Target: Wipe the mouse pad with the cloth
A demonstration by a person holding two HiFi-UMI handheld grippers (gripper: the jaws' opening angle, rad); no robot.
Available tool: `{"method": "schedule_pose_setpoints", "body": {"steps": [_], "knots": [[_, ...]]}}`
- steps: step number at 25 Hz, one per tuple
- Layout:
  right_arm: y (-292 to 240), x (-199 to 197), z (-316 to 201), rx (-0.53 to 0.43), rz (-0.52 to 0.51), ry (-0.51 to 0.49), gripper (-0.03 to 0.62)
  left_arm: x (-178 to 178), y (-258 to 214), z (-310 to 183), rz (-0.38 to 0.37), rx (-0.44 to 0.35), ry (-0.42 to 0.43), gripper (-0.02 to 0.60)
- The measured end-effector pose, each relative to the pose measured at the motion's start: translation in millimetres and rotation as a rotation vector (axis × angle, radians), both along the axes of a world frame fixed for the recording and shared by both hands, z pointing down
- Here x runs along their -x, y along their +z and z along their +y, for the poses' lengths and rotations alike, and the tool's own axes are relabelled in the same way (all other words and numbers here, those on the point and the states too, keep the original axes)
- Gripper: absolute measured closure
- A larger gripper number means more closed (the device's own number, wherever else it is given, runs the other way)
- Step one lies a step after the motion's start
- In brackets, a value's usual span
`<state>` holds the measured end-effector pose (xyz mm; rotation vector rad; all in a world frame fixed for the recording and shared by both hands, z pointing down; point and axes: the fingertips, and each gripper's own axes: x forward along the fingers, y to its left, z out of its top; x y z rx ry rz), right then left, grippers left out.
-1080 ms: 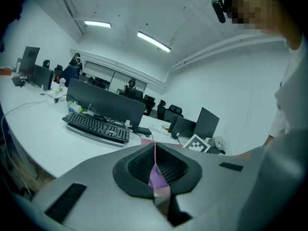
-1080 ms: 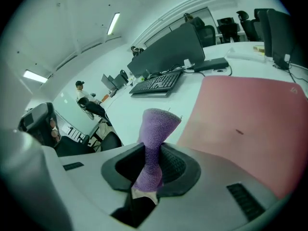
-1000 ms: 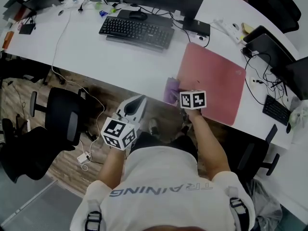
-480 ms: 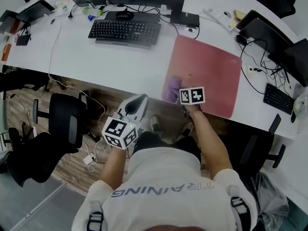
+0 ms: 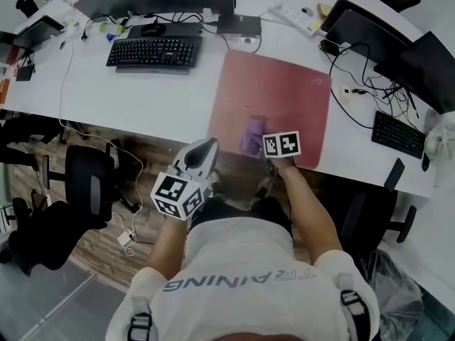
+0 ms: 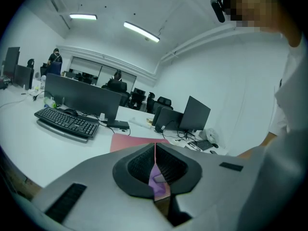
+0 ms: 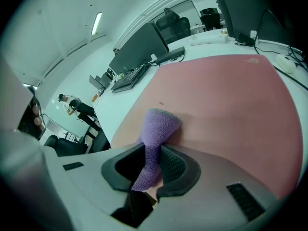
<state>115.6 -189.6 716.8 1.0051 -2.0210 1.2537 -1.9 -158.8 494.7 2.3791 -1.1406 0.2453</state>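
In the head view the marker cube of the right gripper (image 5: 281,145) covers its 2 jaws and the near end of the cloth (image 5: 252,133), so only a purple strip shows beyond the cube. The far corner of the mouse pad (image 5: 284,94) runs under cables. The right arm reaches straight forward over the desk (image 5: 142,94) edge. The left arm is bent, holding the left gripper (image 5: 205,148) short of the desk, above the floor, its tip aimed at the desk edge. In the left gripper view the jaws are pressed together with nothing between them; a purple patch shows through the opening below them, too small to identify. The right gripper's jaws are clamped on the cloth (image 7: 156,129), which lies on the red mouse pad (image 7: 226,100) close to its near edge. The cloth's long axis runs from the jaws toward the keyboard (image 5: 153,52) side of the desk, its free end flaring on the pad.
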Motion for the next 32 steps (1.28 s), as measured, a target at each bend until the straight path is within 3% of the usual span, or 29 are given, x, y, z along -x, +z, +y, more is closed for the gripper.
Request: {"method": "schedule_pose_setpoints", "body": {"steps": [22,32], "knots": [[1,-189,55,0.013,0.008,0.165,0.497,-152,5,19,0.007,-0.009,0.124,0.545],[0,-260,86,0.014,0.031,0.291,0.497,-190,3,29,0.027,-0.021,0.184,0.545]]}}
